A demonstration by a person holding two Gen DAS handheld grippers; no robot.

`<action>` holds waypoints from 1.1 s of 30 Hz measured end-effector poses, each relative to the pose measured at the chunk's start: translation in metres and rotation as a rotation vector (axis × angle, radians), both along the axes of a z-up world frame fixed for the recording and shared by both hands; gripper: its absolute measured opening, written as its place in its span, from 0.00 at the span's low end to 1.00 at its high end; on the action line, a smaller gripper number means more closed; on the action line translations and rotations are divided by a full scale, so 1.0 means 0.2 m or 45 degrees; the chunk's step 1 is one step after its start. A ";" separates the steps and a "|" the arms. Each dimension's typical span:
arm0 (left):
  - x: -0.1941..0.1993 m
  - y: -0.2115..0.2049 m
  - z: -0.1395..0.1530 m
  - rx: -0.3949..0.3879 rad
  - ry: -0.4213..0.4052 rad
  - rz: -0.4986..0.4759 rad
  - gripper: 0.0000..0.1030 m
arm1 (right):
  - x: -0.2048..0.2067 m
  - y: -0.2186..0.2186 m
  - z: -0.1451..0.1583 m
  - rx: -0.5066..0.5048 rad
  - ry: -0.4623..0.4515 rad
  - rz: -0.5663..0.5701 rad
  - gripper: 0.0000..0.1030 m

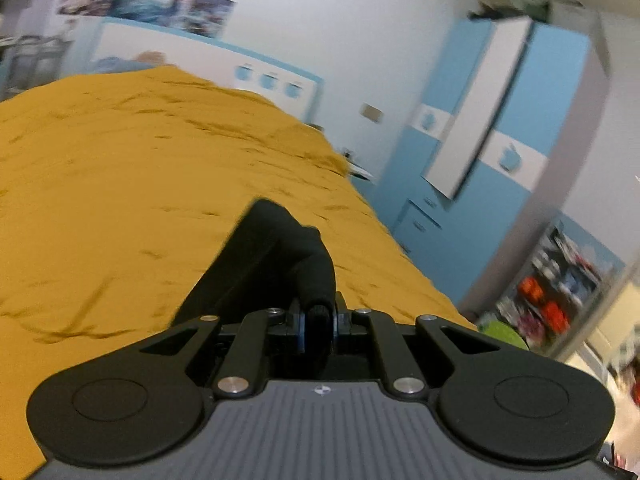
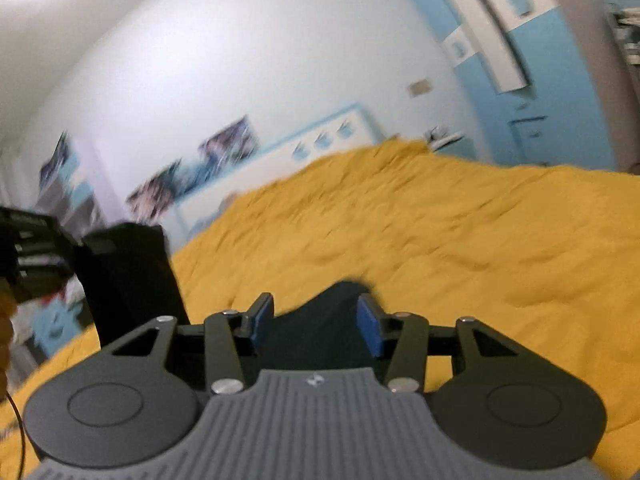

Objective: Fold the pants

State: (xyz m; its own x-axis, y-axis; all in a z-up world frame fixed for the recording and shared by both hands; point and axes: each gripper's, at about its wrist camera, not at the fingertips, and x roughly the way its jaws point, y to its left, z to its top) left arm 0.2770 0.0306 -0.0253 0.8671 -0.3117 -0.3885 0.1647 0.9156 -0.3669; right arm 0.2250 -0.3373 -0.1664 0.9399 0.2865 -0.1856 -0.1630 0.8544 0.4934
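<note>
The black pants (image 1: 264, 256) hang over the yellow bedspread (image 1: 120, 184). My left gripper (image 1: 318, 322) is shut on a bunched edge of the pants and holds it up above the bed. In the right wrist view my right gripper (image 2: 316, 324) is open, its blue pads (image 2: 370, 326) standing either side of a black fold of the pants (image 2: 320, 320) without squeezing it. A lifted black panel of the pants (image 2: 128, 276) shows at the left beside the left gripper's body (image 2: 28, 256).
The bed's right edge (image 1: 400, 248) drops to a blue and white wardrobe (image 1: 492, 120) and cluttered shelves (image 1: 556, 280). A blue and white headboard (image 1: 200, 56) and posters (image 1: 148, 4) line the far wall. Both views are motion-blurred.
</note>
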 end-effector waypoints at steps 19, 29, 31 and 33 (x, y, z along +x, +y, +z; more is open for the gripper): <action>0.09 -0.80 -0.52 0.409 0.297 -0.392 0.57 | -0.05 -0.31 -0.15 0.280 0.102 -0.180 0.46; -0.23 -0.07 -0.29 0.161 0.141 -0.063 0.77 | 0.04 -0.22 -0.10 0.235 0.134 -0.004 0.48; -0.21 0.10 -0.33 0.061 0.198 0.053 0.77 | 0.07 -0.16 -0.07 0.167 0.162 0.063 0.48; -0.15 0.22 -0.39 -0.016 0.316 0.133 0.68 | 0.11 -0.10 -0.05 0.090 0.197 0.102 0.48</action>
